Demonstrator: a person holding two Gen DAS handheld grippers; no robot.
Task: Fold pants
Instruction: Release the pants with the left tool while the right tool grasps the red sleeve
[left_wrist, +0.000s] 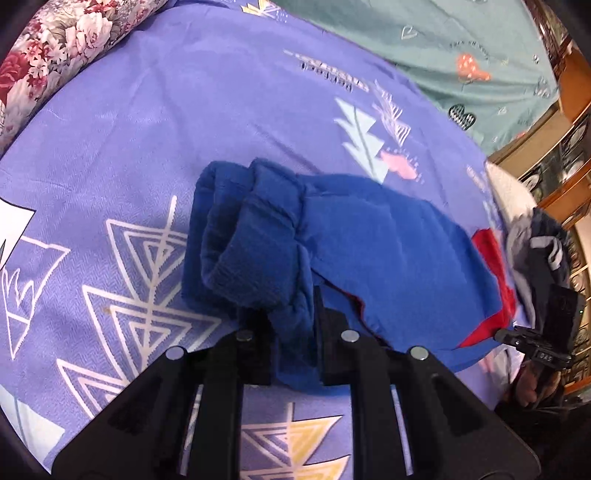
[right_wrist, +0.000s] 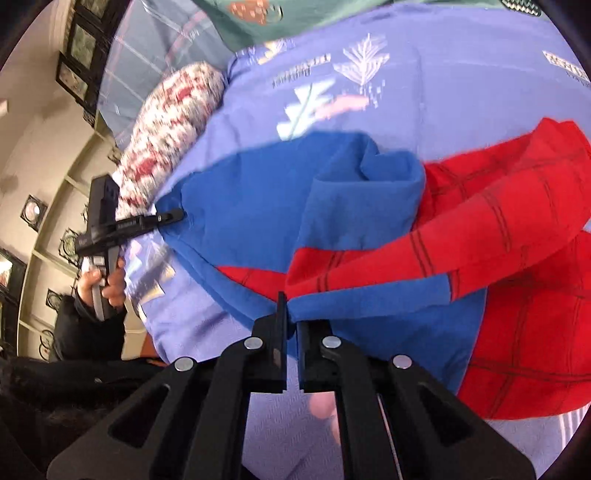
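Observation:
Blue pants with red, black-lined panels lie rumpled on a purple patterned bedsheet. In the left wrist view my left gripper is shut on the bunched blue leg cuffs, which fold over above its fingers. In the right wrist view my right gripper is shut on a blue edge of the pants, under a red fold. Each gripper shows in the other's view: the right gripper at the pants' red end, the left gripper pinching the blue end, held by a hand.
A floral pillow lies at the sheet's far left, and a teal blanket covers the far side. A heap of grey and dark clothes sits at the right edge of the bed. Wooden cabinets stand beyond it.

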